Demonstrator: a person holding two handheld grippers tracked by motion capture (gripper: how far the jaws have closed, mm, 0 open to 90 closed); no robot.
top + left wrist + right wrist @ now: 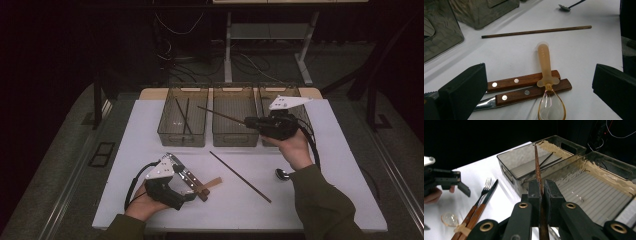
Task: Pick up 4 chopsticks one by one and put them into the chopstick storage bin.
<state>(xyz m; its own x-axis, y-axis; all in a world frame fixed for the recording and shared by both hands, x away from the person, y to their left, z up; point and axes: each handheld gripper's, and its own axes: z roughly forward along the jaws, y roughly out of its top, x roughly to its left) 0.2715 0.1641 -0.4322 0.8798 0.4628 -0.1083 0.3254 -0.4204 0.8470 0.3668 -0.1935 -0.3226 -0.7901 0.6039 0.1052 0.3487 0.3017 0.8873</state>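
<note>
Right claw [540,188] pinches the chopstick [537,167], apparently above the trays [574,173].

Landmark: middle bin [235,116], centre of three smoked clear bins in a row at the far edge of the white surface [150,150].
- Left bin [183,116]: just left of the middle bin; two dark sticks lie in it.
- Right bin [300,112]: just right of the middle bin, partly hidden.
- Loose chopstick [240,176]: on the surface, near side of the middle bin, lying diagonally.
- Metal spoon [283,173]: nearer than the middle bin, to its right.
- Fork [477,203] and knife [484,201]: wooden handles, side by side, nearer than the middle bin, to its left.
- Amber plastic spoon [547,82]: resting across both handles.
</note>
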